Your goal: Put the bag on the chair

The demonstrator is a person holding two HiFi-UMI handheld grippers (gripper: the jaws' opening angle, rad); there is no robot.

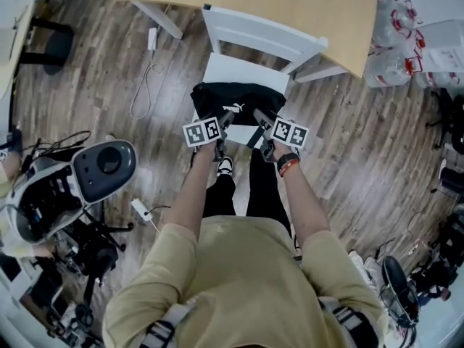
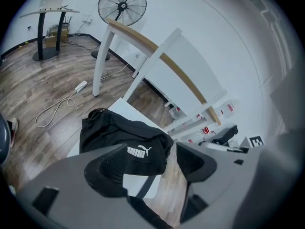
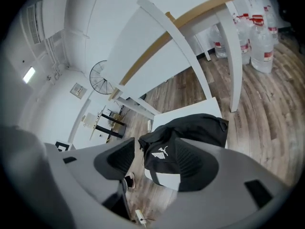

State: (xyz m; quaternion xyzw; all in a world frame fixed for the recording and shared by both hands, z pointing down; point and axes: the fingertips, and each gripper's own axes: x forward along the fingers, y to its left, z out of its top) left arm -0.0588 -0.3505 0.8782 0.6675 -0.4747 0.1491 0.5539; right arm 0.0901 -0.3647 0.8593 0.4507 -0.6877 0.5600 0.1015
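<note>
Bag [image 2: 119, 128]: white PUMA wordmark w/ leaping-cat logo on black fabric, legible in both gripper views, faint in head view. Bottles [image 3: 259, 42]: red labels, print too small to read.

Looks like a lab or office workspace rather than a home: bare white walls [image 2: 214, 42], wood-look floor [image 1: 94, 71], a loose cable [image 2: 55, 109] and power strip [image 2: 80, 86], a standing fan [image 2: 122, 5], shrink-wrapped water bottles [image 1: 395, 49] beside the tabletop [image 1: 290, 6], and equipment clutter [image 1: 65, 194] around the edges.
</note>
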